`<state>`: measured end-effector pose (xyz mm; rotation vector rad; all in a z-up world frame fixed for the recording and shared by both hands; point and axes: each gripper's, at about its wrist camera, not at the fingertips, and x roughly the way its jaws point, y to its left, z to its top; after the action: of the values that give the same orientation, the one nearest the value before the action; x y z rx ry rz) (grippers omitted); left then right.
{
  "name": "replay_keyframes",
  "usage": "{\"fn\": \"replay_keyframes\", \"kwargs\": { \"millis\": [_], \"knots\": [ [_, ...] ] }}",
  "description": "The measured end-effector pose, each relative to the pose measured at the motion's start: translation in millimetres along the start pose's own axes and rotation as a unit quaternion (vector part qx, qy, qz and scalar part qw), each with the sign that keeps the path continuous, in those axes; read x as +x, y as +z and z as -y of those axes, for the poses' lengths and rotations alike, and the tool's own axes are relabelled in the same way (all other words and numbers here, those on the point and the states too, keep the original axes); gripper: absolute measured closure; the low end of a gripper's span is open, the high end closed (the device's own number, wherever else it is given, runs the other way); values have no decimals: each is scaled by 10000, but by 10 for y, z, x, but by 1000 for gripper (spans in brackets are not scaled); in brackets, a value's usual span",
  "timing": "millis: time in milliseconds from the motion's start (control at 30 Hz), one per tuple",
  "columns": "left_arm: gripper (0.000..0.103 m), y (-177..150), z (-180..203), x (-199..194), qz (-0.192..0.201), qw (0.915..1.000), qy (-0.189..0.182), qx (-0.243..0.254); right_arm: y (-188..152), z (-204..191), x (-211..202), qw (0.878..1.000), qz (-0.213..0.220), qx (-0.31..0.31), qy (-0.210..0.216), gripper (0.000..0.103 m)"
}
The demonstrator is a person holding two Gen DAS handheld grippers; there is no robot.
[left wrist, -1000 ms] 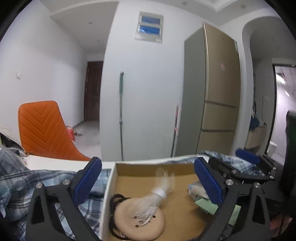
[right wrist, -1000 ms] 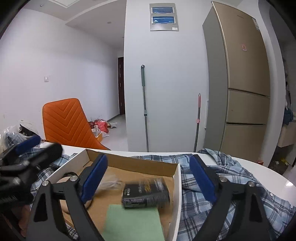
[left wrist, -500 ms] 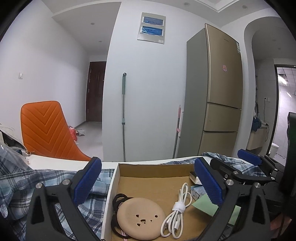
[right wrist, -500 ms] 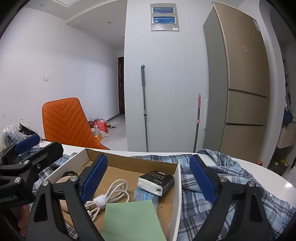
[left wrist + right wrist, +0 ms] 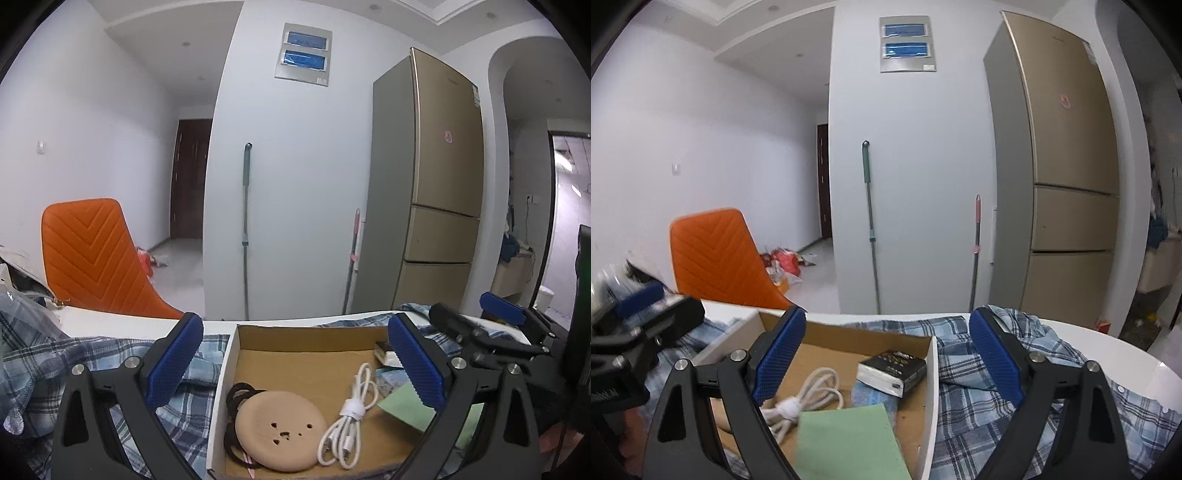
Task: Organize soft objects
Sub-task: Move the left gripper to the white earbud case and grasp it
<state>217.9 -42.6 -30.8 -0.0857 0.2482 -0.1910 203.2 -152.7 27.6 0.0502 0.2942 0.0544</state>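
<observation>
An open cardboard box (image 5: 306, 336) (image 5: 849, 334) sits on a blue plaid shirt (image 5: 66, 362) (image 5: 990, 387) spread over a white table. In the box lie a coiled white cable (image 5: 351, 413) (image 5: 809, 395), a round tan pad (image 5: 280, 428) over black hair ties (image 5: 240, 395), a green sheet (image 5: 410, 406) (image 5: 849, 443) and a small black tissue pack (image 5: 892, 371). My left gripper (image 5: 295, 362) is open and empty above the box. My right gripper (image 5: 886, 354) is open and empty above the box's right side.
An orange chair (image 5: 92, 258) (image 5: 716, 258) stands behind the table at the left. A gold fridge (image 5: 436, 192) (image 5: 1067, 184) and two mop handles (image 5: 245, 229) stand by the back wall. The table's white edge (image 5: 1137, 350) shows at the right.
One second ago the cable and the tissue pack were blurred in motion in the box; they now lie still. The right gripper has swung slightly left.
</observation>
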Motion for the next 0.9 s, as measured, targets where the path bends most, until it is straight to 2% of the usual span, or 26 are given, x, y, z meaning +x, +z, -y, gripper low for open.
{"fn": "replay_keyframes", "kwargs": {
  "millis": [133, 200, 267, 333, 500, 667, 900],
  "knots": [
    [1, 227, 61, -350, 441, 9986, -13, 296, 225, -20, -242, 9996, 246, -74, -100, 14],
    [1, 331, 72, -587, 643, 9970, -150, 396, 304, -62, -375, 9994, 318, -137, -80, 14],
    [1, 401, 75, -863, 872, 9944, -244, 536, 350, -117, -508, 9995, 302, -137, -5, 14],
    [1, 431, 84, -1114, 1005, 9920, -213, 727, 399, -159, -661, 9994, 216, -5, 279, 14],
    [1, 435, -37, -1671, 980, 9928, -249, 649, 439, -315, -1066, 9959, 37, 335, 839, 14],
    [1, 370, -75, -2126, 1107, 9920, -155, 586, 341, -470, -1313, 9960, 137, 204, 855, 14],
    [1, 132, -114, -2367, 812, 9948, -137, 603, 55, -610, -1443, 9958, 62, -78, 915, 14]
  ]
}}
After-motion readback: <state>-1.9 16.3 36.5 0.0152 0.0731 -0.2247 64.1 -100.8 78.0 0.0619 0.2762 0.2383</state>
